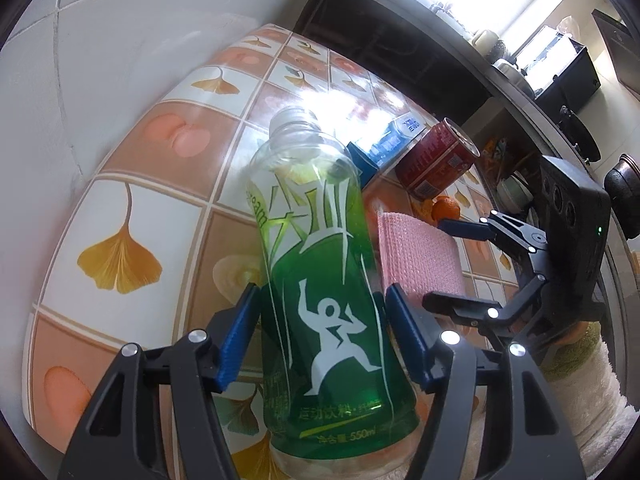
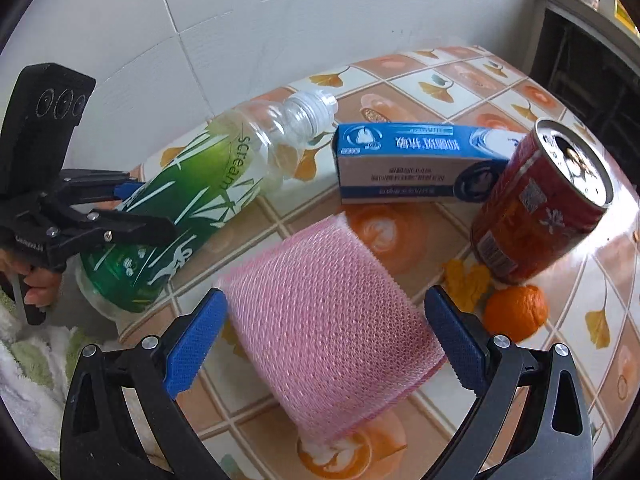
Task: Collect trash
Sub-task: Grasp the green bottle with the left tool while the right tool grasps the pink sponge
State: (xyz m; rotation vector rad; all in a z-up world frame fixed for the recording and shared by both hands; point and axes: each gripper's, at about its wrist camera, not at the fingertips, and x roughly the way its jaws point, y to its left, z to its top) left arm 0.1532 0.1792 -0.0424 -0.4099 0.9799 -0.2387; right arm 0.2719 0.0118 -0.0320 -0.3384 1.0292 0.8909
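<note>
The left claw point(image 1: 320, 336) is closed on the lower body of a plastic bottle point(image 1: 316, 280), its blue pads pressed against both sides. The bottle is clear and empty, wrapped in a green label with white bamboo-like strokes, a white crouching figure and the word "scream"; its threaded neck carries no cap and points away from the claw, tilted over the tiled worktop point(image 1: 132, 184).

The right claw point(image 2: 324, 340) stands wide open with a pink mesh scouring pad point(image 2: 332, 332) lying between its blue pads; they do not press on it. Beyond the pad, ahead of this claw, lies a blue and white carton point(image 2: 404, 164). Ahead and to the right a red drinks can point(image 2: 536, 208) leans with its opened top facing up, and just below it sits orange peel point(image 2: 516, 312). The bottle and left claw are to this claw's left.
</note>
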